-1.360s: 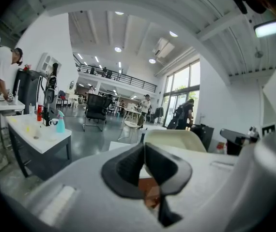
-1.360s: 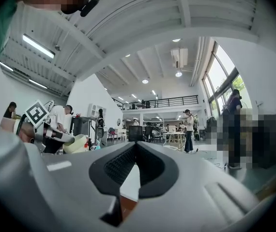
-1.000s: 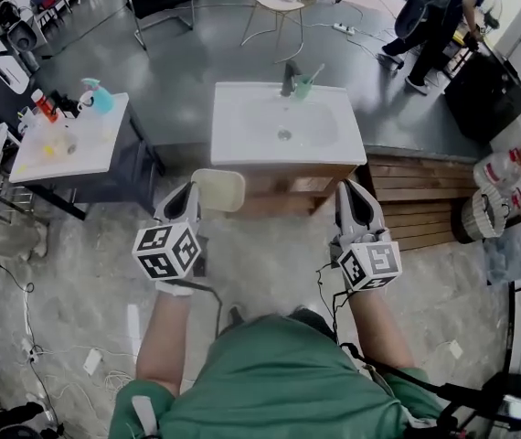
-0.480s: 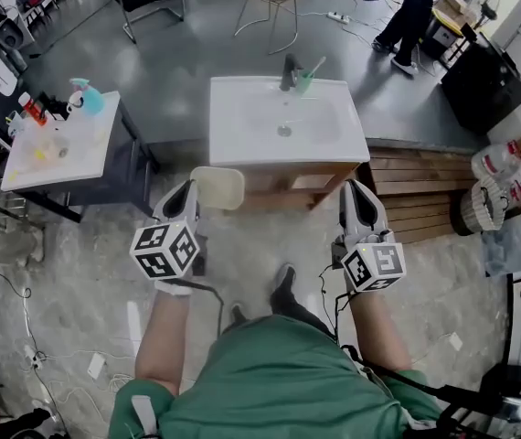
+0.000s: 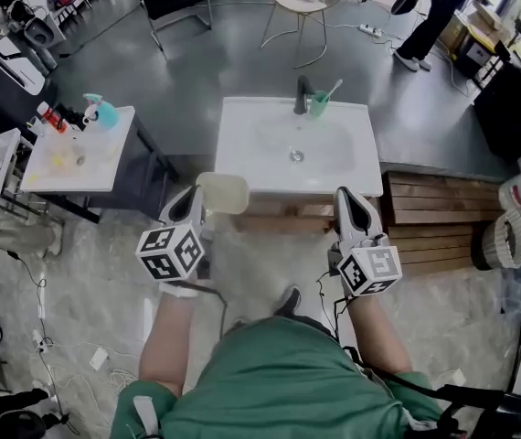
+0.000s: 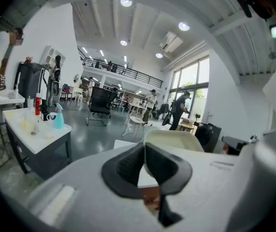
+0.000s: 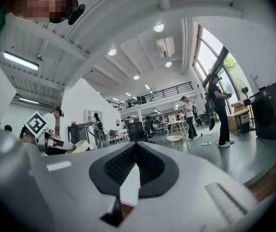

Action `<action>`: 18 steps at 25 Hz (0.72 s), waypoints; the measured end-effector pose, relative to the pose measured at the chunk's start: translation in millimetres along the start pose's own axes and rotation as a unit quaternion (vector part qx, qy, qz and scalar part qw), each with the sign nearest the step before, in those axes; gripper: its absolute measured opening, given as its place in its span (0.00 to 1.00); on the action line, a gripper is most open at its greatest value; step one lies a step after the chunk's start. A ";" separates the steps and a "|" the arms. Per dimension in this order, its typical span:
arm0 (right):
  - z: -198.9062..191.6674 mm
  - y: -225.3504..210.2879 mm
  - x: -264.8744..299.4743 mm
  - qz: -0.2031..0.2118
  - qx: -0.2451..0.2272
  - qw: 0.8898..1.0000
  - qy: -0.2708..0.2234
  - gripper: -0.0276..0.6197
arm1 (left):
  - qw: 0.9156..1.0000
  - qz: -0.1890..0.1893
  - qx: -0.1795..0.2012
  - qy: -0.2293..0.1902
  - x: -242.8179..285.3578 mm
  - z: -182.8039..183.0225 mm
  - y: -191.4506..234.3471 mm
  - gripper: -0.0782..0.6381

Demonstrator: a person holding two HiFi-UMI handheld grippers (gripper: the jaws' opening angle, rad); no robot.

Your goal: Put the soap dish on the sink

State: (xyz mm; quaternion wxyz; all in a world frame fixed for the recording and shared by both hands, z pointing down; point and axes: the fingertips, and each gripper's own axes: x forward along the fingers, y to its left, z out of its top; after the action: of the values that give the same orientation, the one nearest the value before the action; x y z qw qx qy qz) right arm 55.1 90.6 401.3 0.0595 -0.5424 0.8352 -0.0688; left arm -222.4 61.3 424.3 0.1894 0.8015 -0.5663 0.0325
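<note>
Holding: left gripper (image 5: 193, 205) clamped on soap dish (image 5: 224, 193), just short of sink (image 5: 249, 150) | right gripper (image 5: 350, 199) closed, empty | placing not done yet imo

Bright ceiling lights + window daylight; fisheye edges dark, near parts blurry

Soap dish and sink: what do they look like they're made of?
Soap dish: cream, matte, with a thin rounded rim. Probably plastic, though ceramic can't be excluded. Sink: smooth uniform white with a basin moulded into the top, likely ceramic or cast resin.
</note>
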 end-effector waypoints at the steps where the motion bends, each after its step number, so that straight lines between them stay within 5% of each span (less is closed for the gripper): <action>1: 0.4 -9.3 4.6 0.004 0.001 1.000 0.001 0.04 | 1.000 0.006 0.001 -0.001 7.5 1.7 -4.0 0.12; 10: 4.4 -89.6 24.5 0.023 -0.007 1.000 0.008 0.04 | 0.999 0.053 -0.002 -0.008 58.9 8.9 -34.5 0.12; 18: 3.2 -97.8 45.1 0.055 -0.043 0.998 0.009 0.04 | 0.998 0.067 -0.001 0.001 83.7 8.6 -39.0 0.12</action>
State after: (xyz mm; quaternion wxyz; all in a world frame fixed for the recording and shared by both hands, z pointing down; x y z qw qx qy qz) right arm 125.2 9.9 414.5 0.0320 -0.4974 0.8662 -0.0348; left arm -158.1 -5.4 428.2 0.1880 0.7619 -0.6182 0.0450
